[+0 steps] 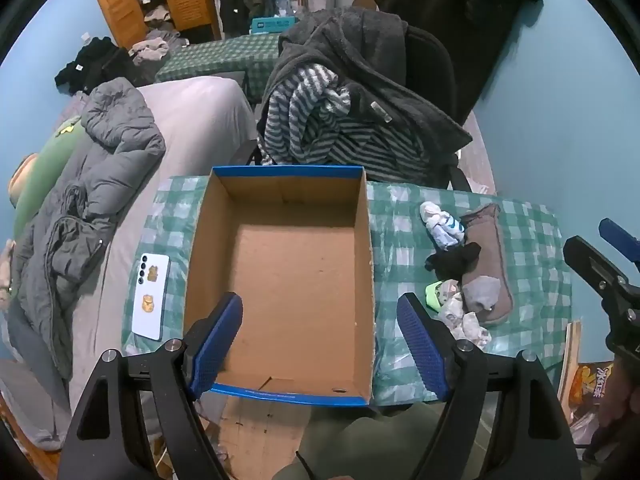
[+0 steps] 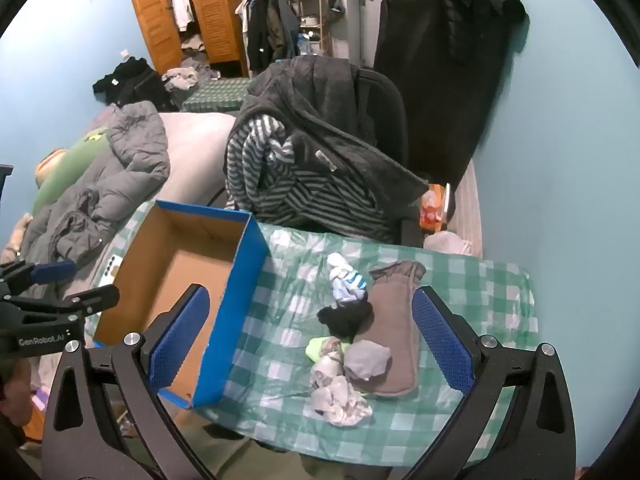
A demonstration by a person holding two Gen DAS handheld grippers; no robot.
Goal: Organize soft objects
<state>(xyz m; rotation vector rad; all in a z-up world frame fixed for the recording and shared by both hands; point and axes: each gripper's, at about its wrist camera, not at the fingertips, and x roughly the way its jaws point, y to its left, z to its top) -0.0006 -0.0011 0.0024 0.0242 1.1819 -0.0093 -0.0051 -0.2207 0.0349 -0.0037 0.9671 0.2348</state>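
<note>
Nothing is sorted yet: the box point(image 1: 280, 280) sits bare while the socks point(image 2: 352, 332) lie heaped beside it. My left gripper point(image 1: 320, 340) and right gripper point(image 2: 308, 344) hang spread, holding nothing.

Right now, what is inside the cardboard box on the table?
Nothing shows inside the cardboard box: its brown floor is bare where visible. The left gripper covers the near corners, so those stay unseen. The socks lie outside, on the tablecloth.
</note>
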